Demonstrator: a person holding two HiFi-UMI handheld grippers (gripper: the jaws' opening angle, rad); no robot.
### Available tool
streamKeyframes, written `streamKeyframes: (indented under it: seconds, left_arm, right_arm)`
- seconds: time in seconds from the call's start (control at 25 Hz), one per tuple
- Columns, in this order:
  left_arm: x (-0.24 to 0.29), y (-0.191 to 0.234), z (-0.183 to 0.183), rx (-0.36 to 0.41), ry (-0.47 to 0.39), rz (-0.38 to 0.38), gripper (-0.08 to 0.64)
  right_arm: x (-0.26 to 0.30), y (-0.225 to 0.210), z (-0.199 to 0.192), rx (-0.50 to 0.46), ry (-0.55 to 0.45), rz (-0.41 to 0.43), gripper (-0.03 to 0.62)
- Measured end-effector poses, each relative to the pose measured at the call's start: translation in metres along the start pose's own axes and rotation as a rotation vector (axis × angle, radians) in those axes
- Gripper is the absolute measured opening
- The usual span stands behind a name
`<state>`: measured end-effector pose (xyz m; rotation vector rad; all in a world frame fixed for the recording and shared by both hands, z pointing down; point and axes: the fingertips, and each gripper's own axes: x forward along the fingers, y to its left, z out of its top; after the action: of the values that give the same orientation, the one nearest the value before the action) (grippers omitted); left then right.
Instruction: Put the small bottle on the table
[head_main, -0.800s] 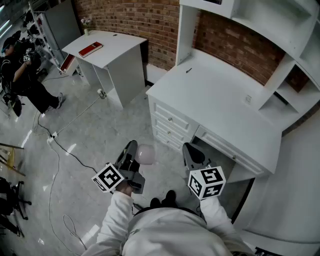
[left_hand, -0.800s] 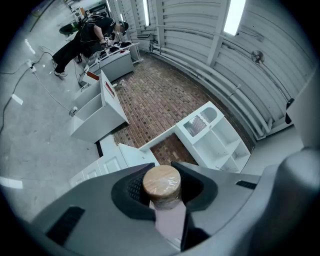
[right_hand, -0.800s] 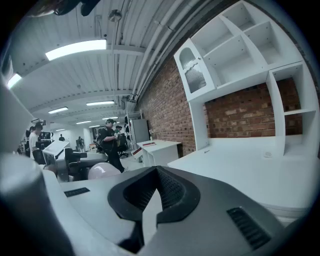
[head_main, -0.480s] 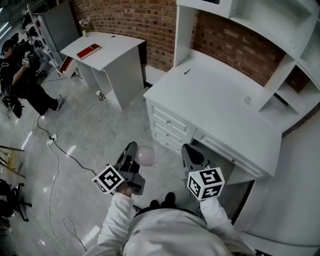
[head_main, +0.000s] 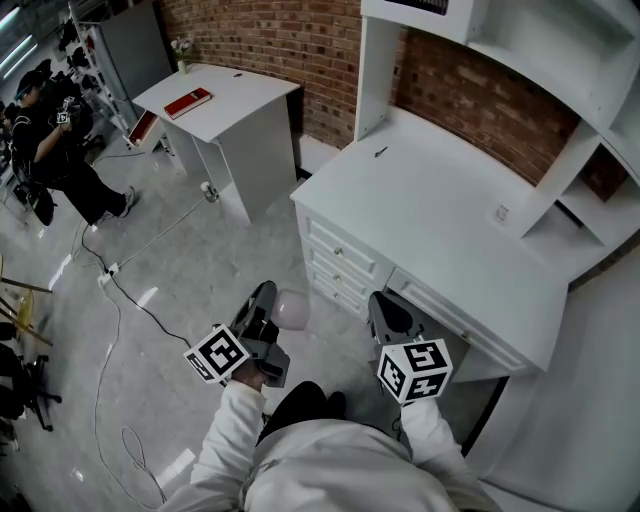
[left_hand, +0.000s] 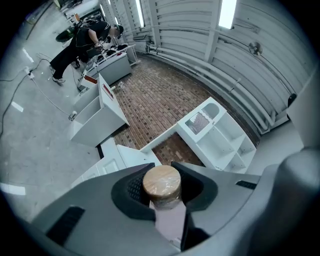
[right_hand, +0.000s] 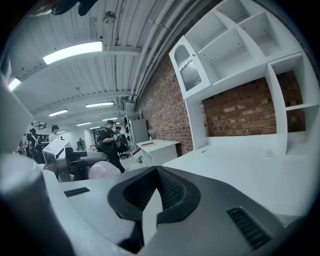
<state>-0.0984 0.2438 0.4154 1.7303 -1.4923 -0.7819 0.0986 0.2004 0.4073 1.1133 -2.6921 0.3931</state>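
My left gripper is shut on the small bottle, a pale pink one held over the floor in front of the white desk. In the left gripper view its wooden cap sits between the dark pads of the left gripper, with the pink body below. My right gripper is beside it to the right, near the desk's front edge. In the right gripper view the right gripper has its jaws together with nothing in them. There the bottle shows at the left.
The desk has drawers on its front and a white shelf hutch against the brick wall. A small white side table with a red book stands at the back left. A person works at far left. Cables run over the floor.
The head view has shifted slightly, so the desk and side table sit a little further right. Both grippers and the bottle hold the same places.
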Motion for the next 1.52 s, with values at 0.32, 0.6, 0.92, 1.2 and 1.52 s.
streamKeyframes:
  seconds: [0.32,0.6,0.92,1.2,1.52]
  left_arm:
    - [0.022,0.005,0.002,0.013,0.017,0.015,0.114]
    - [0.066,0.027,0.007,0.006,0.039,0.020,0.114]
    - [0.143,0.056,0.031,-0.023,0.060,0.016,0.114]
    - [0.208,0.076,0.061,-0.020,0.097,-0.007,0.114]
    - [0.269,0.100,0.091,-0.028,0.130,-0.033,0.114]
  right_arm:
    - [0.012,-0.020,0.001,0.031,0.007,-0.014,0.028]
    - [0.048,-0.044,0.005,0.036,0.025,-0.036,0.028]
    - [0.111,-0.076,0.025,0.036,0.039,-0.072,0.028]
    - [0.172,-0.096,0.052,0.040,0.030,-0.101,0.028]
    - [0.230,-0.113,0.070,0.050,0.037,-0.142,0.028]
